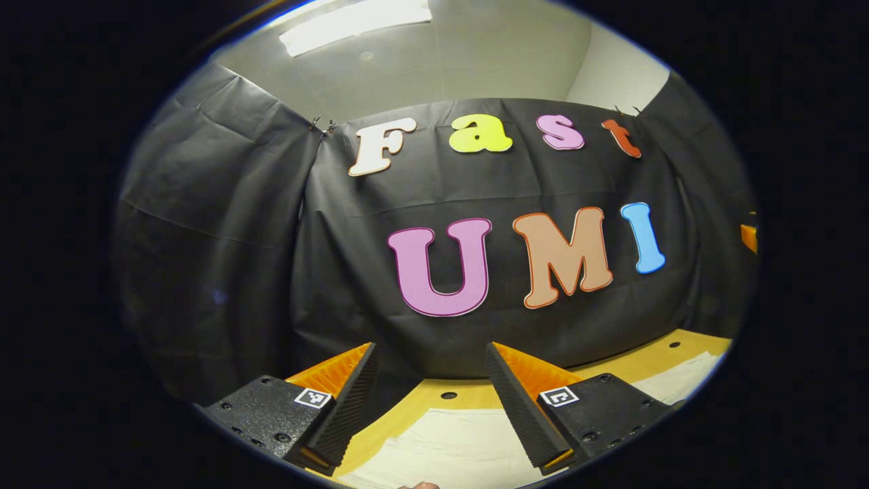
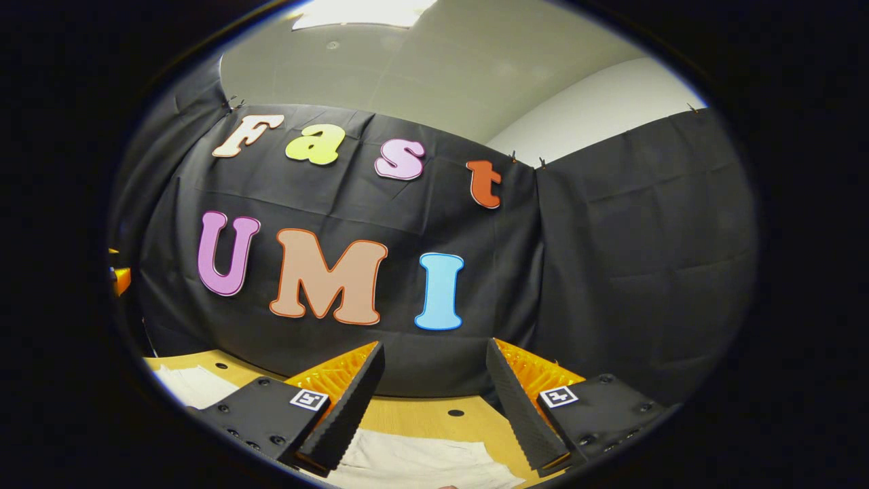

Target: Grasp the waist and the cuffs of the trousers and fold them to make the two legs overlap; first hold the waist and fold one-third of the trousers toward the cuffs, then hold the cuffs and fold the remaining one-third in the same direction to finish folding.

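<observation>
Trousers (image 1: pixel 448 445), pale cloth, lie flat on the wooden surface (image 1: pixel 611 370) at the bottom centre of the left gripper view, with another stretch of the cloth at lower right. In the right gripper view the same pale cloth sits at bottom centre and again at lower left. Which end is waist and which is cuffs, cannot tell.

Left gripper (image 1: pixel 431 407): jaws wide apart, nothing between them, raised above the cloth and aimed at the booth wall. Right gripper (image 2: pixel 434 407): the same, jaws spread and empty.

Judgement: no grasp made yet, and the first fold is not begun. To do it well, tip both grippers down toward the cloth, find the waist edge and the cuffs, and bite through every layer near the edge. Lift both together, evenly, so the two legs line up.
</observation>
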The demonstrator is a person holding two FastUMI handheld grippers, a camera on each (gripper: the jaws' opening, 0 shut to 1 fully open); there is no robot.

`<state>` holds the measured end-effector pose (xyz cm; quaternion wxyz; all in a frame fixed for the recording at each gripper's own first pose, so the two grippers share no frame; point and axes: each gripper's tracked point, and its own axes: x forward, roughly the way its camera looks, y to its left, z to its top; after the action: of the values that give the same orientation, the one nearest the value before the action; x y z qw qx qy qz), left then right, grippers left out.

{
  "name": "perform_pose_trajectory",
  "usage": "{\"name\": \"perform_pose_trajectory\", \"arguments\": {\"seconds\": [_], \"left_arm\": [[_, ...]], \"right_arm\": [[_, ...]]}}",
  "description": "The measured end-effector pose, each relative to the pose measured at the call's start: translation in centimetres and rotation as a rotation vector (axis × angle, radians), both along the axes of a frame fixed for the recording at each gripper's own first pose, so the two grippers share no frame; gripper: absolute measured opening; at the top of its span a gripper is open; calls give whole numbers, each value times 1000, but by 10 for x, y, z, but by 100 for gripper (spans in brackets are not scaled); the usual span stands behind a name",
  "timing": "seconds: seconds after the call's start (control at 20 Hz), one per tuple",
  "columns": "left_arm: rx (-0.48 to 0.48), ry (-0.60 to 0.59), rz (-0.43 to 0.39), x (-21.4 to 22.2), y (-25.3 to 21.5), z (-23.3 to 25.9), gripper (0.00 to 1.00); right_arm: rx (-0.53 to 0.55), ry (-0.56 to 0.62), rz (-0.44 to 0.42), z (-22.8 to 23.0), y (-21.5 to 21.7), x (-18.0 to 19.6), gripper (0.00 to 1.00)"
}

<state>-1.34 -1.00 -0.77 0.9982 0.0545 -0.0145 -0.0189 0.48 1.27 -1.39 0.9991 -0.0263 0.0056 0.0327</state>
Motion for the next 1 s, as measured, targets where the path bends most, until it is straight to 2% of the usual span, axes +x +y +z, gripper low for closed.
{"name": "perform_pose_trajectory", "arguments": {"seconds": [0.05,0.15,0.2,0.45,0.5,0.55,0.6,0.8,1.0], "left_arm": [[23,8,-16,0,-2,-5,93],[72,23,-36,-2,1,-18,97],[102,36,-52,-2,3,-27,95],[360,114,-134,-8,16,-73,96],[404,129,-157,-9,17,-84,100],[442,148,-181,-13,16,-95,100],[472,173,-210,-17,14,-110,96],[577,276,-318,-36,8,-170,96],[739,359,-427,-57,12,-224,96]], "right_arm": [[5,2,0,-2,-1,1,98],[12,3,-3,-3,-1,2,98],[15,4,-4,-3,-2,3,98],[13,22,-16,-16,-6,4,97],[16,31,-20,-19,-6,5,97],[21,38,-23,-23,-7,5,98],[25,45,-26,-26,-8,6,98],[23,63,-36,-37,-7,7,98],[-9,77,-28,-48,-3,3,97]]}}
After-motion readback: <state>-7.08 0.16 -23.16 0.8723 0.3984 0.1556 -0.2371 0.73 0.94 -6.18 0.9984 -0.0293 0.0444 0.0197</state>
